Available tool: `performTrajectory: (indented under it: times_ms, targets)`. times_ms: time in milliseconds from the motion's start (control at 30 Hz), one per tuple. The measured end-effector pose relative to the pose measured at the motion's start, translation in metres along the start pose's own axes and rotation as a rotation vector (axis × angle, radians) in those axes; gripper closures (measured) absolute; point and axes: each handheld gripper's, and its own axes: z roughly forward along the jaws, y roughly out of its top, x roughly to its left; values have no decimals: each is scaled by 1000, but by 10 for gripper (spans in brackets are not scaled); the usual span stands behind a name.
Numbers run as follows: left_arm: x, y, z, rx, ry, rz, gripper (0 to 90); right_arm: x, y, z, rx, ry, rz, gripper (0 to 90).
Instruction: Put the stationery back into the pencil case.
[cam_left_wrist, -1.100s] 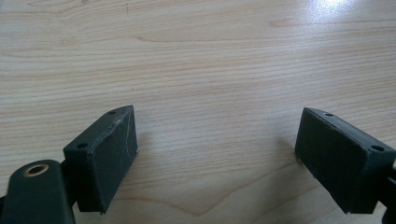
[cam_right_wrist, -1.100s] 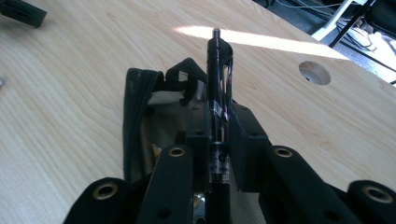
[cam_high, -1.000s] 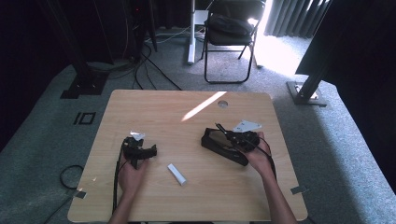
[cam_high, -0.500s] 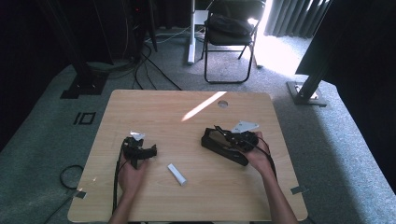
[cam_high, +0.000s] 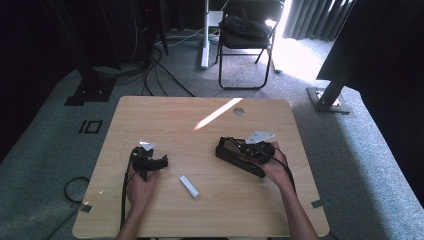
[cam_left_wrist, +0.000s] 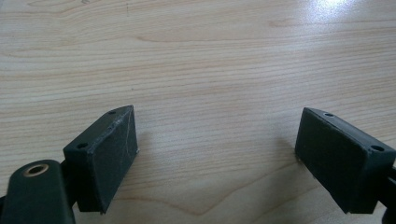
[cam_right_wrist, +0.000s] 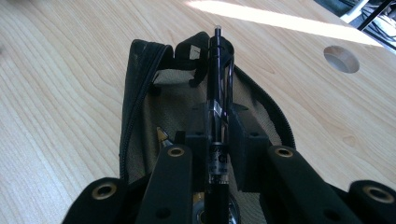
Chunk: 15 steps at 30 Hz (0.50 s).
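- Wooden table (cam_high: 165, 115) seen from above: the right gripper (cam_high: 239, 152) hovers over an open black pencil case (cam_high: 235, 159); the left gripper (cam_high: 161, 162) rests near a white eraser (cam_high: 189, 186). Grey carpet and a folding chair (cam_high: 245, 35) lie beyond.
- Left gripper view: jaws spread wide, nothing between them, bare woodgrain below.
- Right gripper view: jaws clenched on a black pen (cam_right_wrist: 217, 100) lying over the case's tan lining. It looks like loading the case; next, lower the pen inside and release.
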Motion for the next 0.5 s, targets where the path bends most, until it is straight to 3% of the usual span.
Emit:
performTrajectory:
  times_ms: [300,500]
  targets:
    - [0,0,0,0,0,0,133,1,-1,2,10,11,1,787]
    - [0,0,0,0,1,0,133,2,-1,-2,-10,3,13,768]
